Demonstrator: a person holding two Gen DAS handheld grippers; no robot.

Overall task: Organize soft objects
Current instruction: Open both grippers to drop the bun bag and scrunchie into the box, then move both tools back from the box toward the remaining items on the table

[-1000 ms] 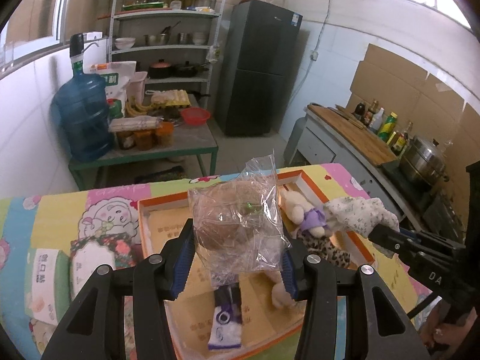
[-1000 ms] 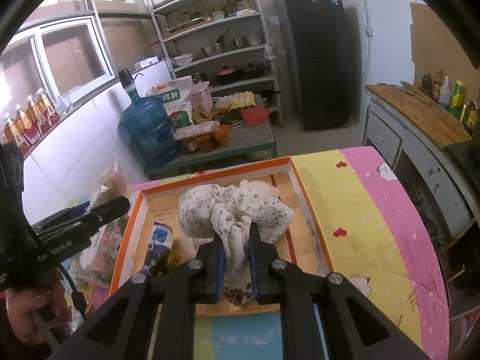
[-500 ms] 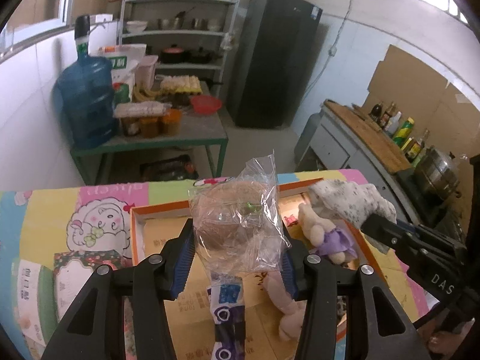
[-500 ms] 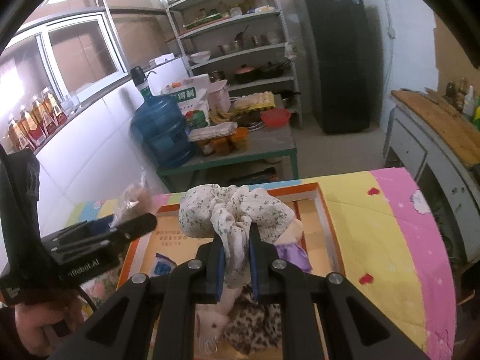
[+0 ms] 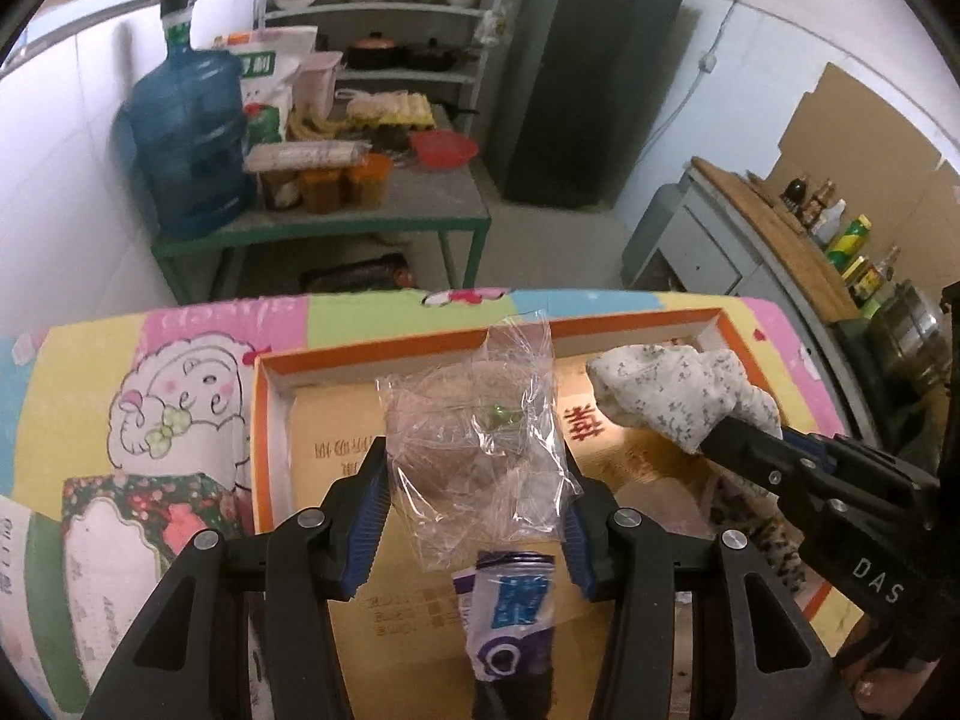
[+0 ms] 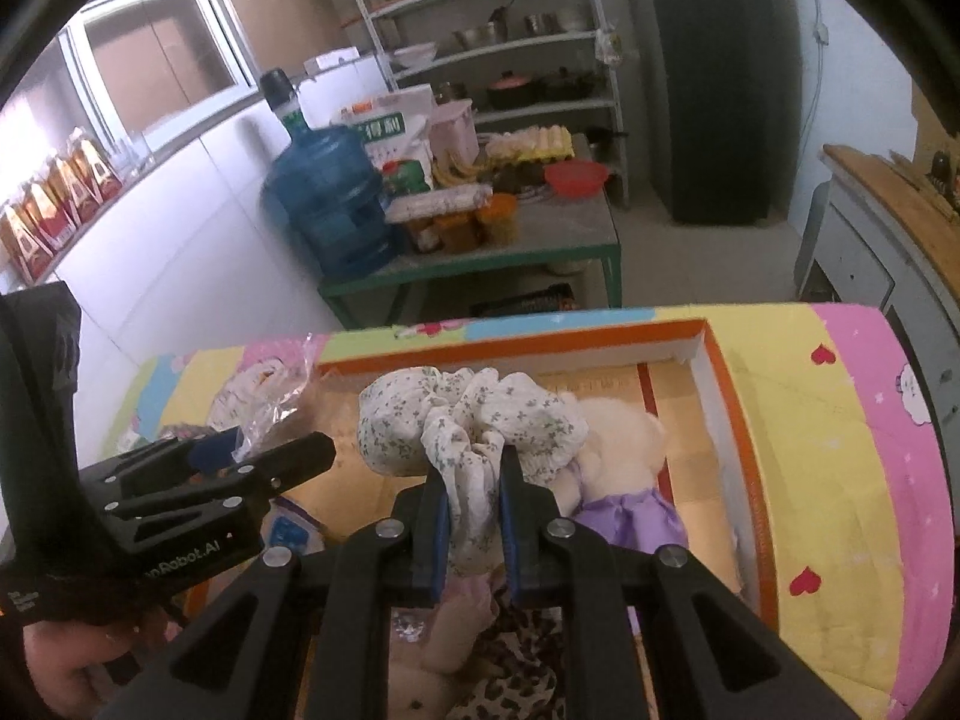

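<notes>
Left gripper (image 5: 474, 498): clamps bag (image 5: 474, 450) above box (image 5: 264, 420).
Right gripper (image 6: 471, 516): pinches cloth (image 6: 468, 420).
Room: bare floor by far wall.

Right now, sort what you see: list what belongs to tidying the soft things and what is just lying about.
Job:
- clear plastic bag, gripped in the left claw
- floral cloth, gripped in the right claw
- orange-rimmed box
- plush toy in the box

Lying about:
- blue water jug
- black fridge
- red bowl

Both grippers lowered and carried farther over the orange box (image 5: 270, 420), plush bear (image 6: 618, 438) now just behind the floral cloth (image 6: 468, 420), blue-white pouch (image 5: 510, 612) lower centre
</notes>
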